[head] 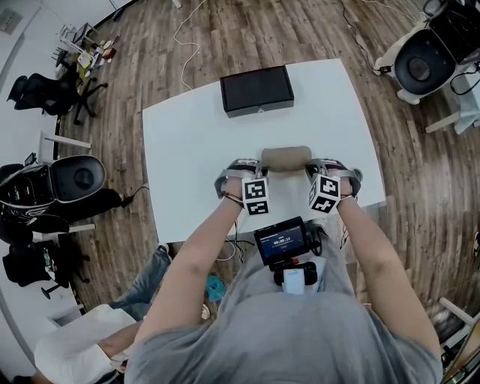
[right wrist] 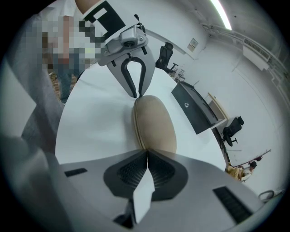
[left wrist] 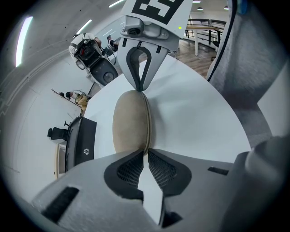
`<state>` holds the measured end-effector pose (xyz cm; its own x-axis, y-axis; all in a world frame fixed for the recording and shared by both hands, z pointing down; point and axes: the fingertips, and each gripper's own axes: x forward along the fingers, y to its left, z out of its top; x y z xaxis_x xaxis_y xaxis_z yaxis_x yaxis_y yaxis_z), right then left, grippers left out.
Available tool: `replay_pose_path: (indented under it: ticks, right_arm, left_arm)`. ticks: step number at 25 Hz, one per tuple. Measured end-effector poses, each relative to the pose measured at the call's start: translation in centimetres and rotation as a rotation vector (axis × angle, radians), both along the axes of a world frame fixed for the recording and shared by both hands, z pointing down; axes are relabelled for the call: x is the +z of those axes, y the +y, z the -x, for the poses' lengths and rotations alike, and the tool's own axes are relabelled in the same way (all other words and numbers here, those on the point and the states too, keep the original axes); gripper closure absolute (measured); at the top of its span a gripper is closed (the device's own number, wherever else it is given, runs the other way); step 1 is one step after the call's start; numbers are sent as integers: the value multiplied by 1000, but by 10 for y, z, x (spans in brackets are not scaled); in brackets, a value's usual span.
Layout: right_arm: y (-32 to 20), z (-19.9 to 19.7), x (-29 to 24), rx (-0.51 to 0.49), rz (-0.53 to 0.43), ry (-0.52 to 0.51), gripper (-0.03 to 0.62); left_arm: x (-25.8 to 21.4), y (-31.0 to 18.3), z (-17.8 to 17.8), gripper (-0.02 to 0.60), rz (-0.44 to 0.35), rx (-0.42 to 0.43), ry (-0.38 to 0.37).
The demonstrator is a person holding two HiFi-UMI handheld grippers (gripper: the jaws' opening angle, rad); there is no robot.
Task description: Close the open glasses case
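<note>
The head view looks steeply down on the glasses case [head: 286,158], while both gripper views face it closely from opposite ends.

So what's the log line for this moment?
glasses case: closed, on white table | left gripper: jaws together at left end | right gripper: jaws together at right end

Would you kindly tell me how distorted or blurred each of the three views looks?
Head view: fisheye bows the table edges, light even, sharp. Left gripper view: dark round vignette, glasses case sharp, ceiling lights glare. Right gripper view: same vignette, mosaic patch upper left, bright ceiling strip.
</note>
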<state>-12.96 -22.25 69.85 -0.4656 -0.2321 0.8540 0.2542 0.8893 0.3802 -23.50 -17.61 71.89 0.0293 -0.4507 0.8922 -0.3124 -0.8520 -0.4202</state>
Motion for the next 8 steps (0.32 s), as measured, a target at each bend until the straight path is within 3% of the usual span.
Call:
replay_pose_path:
  ticks: [8]
  right_arm:
    - [2,0,3,-4,0,4,560]
  left_arm:
    - [3,1,0,535,-1,6,-14]
